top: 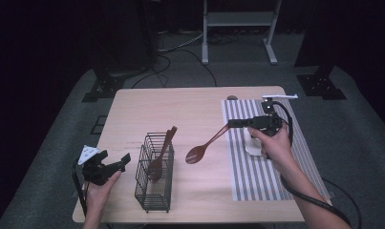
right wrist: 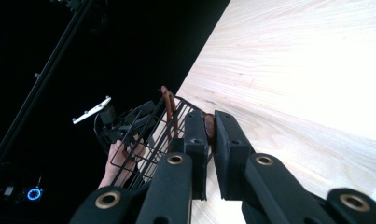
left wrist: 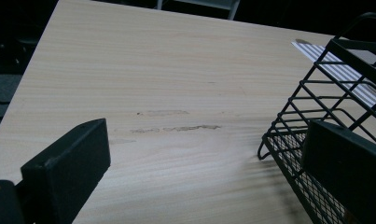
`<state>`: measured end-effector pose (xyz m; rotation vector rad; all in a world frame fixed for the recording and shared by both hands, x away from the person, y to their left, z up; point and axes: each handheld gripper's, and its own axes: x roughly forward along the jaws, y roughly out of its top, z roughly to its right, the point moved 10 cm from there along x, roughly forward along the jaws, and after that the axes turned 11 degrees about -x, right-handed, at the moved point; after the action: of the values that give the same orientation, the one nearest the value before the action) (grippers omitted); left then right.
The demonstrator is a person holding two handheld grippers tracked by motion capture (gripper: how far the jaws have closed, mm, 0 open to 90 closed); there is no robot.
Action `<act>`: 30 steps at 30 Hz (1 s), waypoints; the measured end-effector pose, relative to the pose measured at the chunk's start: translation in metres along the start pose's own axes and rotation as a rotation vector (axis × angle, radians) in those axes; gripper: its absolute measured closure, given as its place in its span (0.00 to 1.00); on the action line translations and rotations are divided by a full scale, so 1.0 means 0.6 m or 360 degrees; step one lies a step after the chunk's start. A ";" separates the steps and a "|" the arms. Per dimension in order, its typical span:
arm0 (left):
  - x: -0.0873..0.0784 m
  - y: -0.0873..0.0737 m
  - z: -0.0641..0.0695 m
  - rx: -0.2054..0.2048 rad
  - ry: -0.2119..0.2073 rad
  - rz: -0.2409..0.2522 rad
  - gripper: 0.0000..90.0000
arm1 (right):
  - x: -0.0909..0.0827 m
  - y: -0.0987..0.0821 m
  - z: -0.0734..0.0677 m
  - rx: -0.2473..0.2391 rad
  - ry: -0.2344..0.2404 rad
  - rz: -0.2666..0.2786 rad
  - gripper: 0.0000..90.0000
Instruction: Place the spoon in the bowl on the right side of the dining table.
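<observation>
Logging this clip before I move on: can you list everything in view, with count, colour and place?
wooden table: one, pale wood, centre
wire basket: one, black, front left of centre
spoon in basket: one, brown, standing tilted inside the basket
held spoon: one, brown, above the table between basket and mat
striped mat: one, grey and white, right side
white object: one, on the mat, partly hidden by the hand
metal frame: one, pale, on the floor behind the table
left tongs: black, open, beside the basket
right tongs: black, shut on the held spoon's handle
</observation>
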<state>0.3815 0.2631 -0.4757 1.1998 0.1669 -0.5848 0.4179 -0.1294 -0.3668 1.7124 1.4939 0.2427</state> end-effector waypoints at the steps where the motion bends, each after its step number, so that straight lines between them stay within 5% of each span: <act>1: 0.000 0.000 0.000 0.0003 -0.0001 -0.0001 0.00 | -0.002 0.000 0.003 0.0009 -0.0002 0.0006 0.93; 30: 0.001 -0.001 0.000 -0.0002 0.0000 -0.0004 0.00 | -0.039 -0.004 0.058 0.0087 -0.0105 0.0063 0.93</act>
<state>0.3816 0.2627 -0.4765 1.1986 0.1686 -0.5866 0.4314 -0.1662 -0.3819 1.7776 1.4312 0.1659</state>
